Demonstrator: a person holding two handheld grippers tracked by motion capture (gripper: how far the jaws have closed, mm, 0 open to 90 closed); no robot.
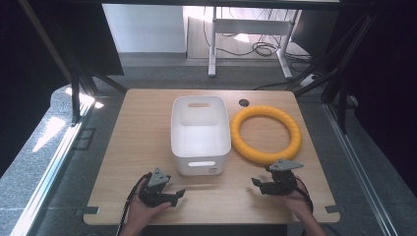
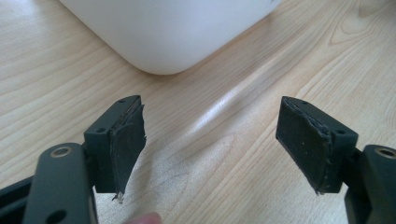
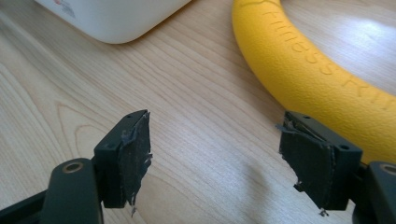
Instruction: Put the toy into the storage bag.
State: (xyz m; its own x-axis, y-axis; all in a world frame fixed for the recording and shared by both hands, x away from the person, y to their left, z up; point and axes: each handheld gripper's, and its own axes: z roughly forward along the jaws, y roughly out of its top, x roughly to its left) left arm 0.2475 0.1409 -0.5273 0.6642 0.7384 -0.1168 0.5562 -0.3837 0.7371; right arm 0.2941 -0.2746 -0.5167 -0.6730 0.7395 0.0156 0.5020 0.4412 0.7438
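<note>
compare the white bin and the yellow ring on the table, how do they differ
The white bin is a tall, rounded box with walls and handle slots; the yellow ring is a flat hoop lying low on the table. The bin sits at the middle, the ring to its right. The bin is smooth and glossy; the ring is matte with raised lettering. Both rest on the table, untouched, with both tools open nearby.

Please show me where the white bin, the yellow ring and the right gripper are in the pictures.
white bin (image 1: 200, 160), high view, on its near wall.
yellow ring (image 1: 244, 143), high view, on its left arc.
right gripper (image 3: 224, 161), right gripper view, midway between its open jaws.
</note>
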